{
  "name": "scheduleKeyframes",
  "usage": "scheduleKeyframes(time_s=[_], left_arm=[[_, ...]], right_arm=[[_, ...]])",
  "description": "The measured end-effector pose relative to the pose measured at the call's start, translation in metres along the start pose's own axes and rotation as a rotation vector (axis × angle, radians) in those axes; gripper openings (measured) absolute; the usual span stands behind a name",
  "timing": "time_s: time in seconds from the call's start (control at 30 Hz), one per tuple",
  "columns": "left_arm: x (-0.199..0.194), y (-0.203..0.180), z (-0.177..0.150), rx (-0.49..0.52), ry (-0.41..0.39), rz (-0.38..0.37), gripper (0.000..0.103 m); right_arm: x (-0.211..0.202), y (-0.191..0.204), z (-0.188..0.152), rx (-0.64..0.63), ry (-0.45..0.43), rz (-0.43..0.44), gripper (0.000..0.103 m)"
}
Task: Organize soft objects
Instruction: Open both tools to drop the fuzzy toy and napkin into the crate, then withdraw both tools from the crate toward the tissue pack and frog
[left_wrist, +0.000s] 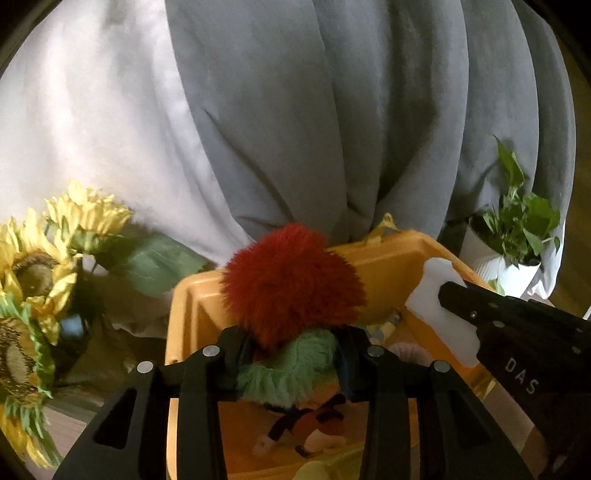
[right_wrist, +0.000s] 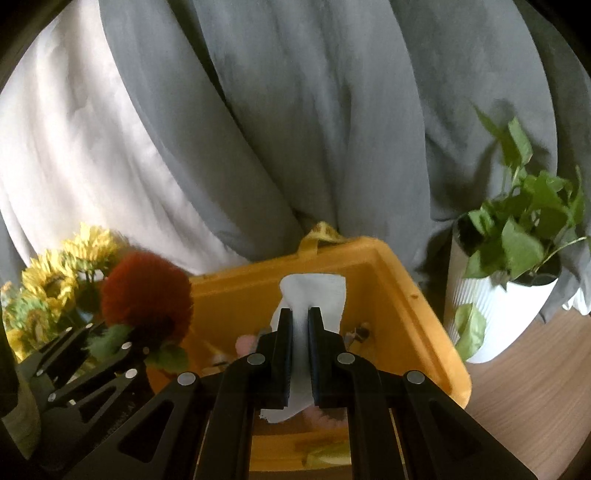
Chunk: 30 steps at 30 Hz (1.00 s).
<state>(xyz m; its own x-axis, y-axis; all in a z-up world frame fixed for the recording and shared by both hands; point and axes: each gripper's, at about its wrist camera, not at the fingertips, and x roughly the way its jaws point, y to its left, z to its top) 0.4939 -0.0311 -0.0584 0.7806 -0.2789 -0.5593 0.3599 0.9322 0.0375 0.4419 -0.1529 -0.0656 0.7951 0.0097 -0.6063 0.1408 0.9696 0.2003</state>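
The left hand-held gripper (left_wrist: 291, 354) pinches a plush toy (left_wrist: 291, 291) by its green collar, red tuft ahead of the fingertips, above the yellow bin (left_wrist: 388, 258). To its right, the right hand-held gripper (right_wrist: 299, 325) is pressed together on a white cloth (right_wrist: 314, 291), hanging over the same bin, likely for release inside.

The plush toy (left_wrist: 291, 291) is showing a rust-red fuzzy head above a green furry collar. The bin (right_wrist: 406, 295) is glowing orange-yellow, with a yellow strap at its far rim. The cloth (right_wrist: 314, 295) is showing plain white. The grippers' fingers (right_wrist: 284, 354) are showing black with blue pads. The curtain (left_wrist: 332, 110) is hanging grey beside a white one (left_wrist: 92, 110). The sunflowers (left_wrist: 37, 266) are showing yellow petals, brown centres and green leaves. The plant (right_wrist: 517, 229) is showing green leaves in a white ribbed pot (right_wrist: 491, 314).
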Motion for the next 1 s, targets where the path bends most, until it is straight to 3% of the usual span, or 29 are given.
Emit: scheduleKeyframes(time_s=[0.1,0.23,0.33,0.47,0.57,0.8,1.0], left_arm=[[0.001,-0.004,-0.003,0.018,0.0,0.004,0.047],[-0.003,-0.005,-0.005,0.023,-0.013,0.012,0.062],[-0.011,-0.005,-0.007,0.03,-0.026,0.035,0.065],[-0.029,-0.003,-0.01,0.026,-0.051,0.063,0.07],[-0.051,-0.005,-0.013,0.033,-0.089,0.086,0.08],[-0.105,-0.022,-0.026,0.071,-0.19,0.129,0.086],[-0.134,-0.039,-0.04,0.092,-0.214,0.123,0.088]], right_arm=[[0.006,-0.003,-0.002,0.001,0.024,0.003,0.012],[0.008,-0.006,-0.003,0.009,0.017,-0.018,0.045],[0.001,-0.007,-0.002,-0.003,-0.001,-0.042,0.045],[-0.012,-0.015,-0.001,0.015,-0.027,-0.066,0.054],[-0.028,-0.02,-0.001,0.019,-0.052,-0.081,0.056],[-0.069,-0.03,-0.007,0.02,-0.099,-0.098,0.062],[-0.108,-0.035,-0.02,-0.006,-0.13,-0.112,0.066]])
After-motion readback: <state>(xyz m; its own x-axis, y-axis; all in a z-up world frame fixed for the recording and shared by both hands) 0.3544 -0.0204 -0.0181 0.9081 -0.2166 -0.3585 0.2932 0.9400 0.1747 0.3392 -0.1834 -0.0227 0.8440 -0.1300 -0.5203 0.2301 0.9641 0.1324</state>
